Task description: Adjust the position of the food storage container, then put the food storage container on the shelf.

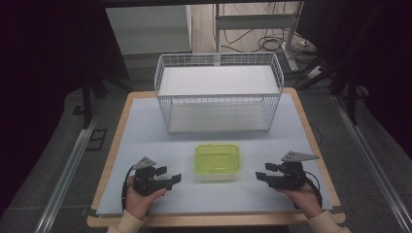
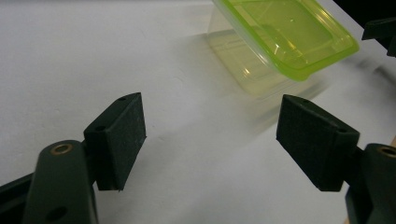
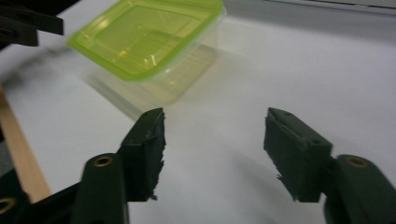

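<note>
**A light plastic box waits between two open grippers**

A small box [image 1: 216, 162] sits near the front middle of the table [image 1: 145, 121]. It has a see-through bottom and a bright green lid [image 2: 289, 32], and the lid is on. From the box, the left gripper [image 1: 167, 177] is at about 8 o'clock and the right gripper [image 1: 265, 175] is at about 4 o'clock. Both are near it but not touching it. A white wire basket [image 1: 218, 92] stands at 12 o'clock from the box, farther back on the table.

Both grippers are let go, with their jaws spread wide and nothing between them. In the left gripper view the box is at about 1 o'clock, past the jaws. In the right gripper view it is at about 11 o'clock.

The box looks empty, so it is probably very light. The plastic looks thin and smooth (it may bend or slip if squeezed hard). It could slide away on the smooth table when pushed. A good place to hold it is probably across two opposite sides, just under the lid's edge, where the box is stiffest. A soft squeeze should be enough.
</note>
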A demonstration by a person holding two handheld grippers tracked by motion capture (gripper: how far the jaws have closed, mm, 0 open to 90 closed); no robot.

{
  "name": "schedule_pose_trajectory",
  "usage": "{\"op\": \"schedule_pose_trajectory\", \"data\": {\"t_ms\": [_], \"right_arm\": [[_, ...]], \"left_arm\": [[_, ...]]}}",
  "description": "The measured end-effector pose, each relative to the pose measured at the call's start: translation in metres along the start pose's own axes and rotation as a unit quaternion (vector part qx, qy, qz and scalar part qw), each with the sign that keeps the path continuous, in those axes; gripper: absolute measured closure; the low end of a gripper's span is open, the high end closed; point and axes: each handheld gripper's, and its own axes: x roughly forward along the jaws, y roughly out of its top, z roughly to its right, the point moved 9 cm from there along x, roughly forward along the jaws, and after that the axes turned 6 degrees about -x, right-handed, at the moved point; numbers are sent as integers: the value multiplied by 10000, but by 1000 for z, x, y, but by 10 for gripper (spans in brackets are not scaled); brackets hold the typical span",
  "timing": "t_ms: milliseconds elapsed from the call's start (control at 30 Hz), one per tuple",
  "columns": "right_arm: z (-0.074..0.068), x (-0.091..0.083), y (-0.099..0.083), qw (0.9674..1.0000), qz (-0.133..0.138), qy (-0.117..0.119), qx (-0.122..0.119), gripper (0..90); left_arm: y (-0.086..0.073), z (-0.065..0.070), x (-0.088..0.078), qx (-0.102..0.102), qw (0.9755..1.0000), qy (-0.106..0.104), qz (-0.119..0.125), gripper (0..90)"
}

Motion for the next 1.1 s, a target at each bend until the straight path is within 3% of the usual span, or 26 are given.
{"op": "schedule_pose_trajectory", "data": {"t_ms": [100, 200, 367, 467, 733, 900, 1100], "right_arm": [[-4, -1, 3, 9998, 76, 162, 6, 389], [-4, -2, 8, 9997, 157, 205, 29, 348], [0, -3, 15, 9992, 265, 258, 170, 395], [0, -2, 19, 9985, 201, 355, 372, 412], [9, 6, 36, 9957, 151, 556, 725, 452], [13, 18, 47, 9931, 125, 664, 953, 471], [12, 30, 55, 9922, 77, 739, 1001, 491]], "left_arm": [[4, 2, -3, 110, 9999, 67, 30, 241], [7, 5, -3, 88, 10000, -30, -25, 247], [13, 8, -1, -144, 9995, -273, -89, 273], [20, 12, 2, -370, 9978, -536, -139, 322], [38, 15, 12, -773, 9937, -783, -204, 335], [53, 16, 18, -816, 9935, -776, -154, 353], [64, 19, 26, -871, 9928, -812, -156, 365]]}}
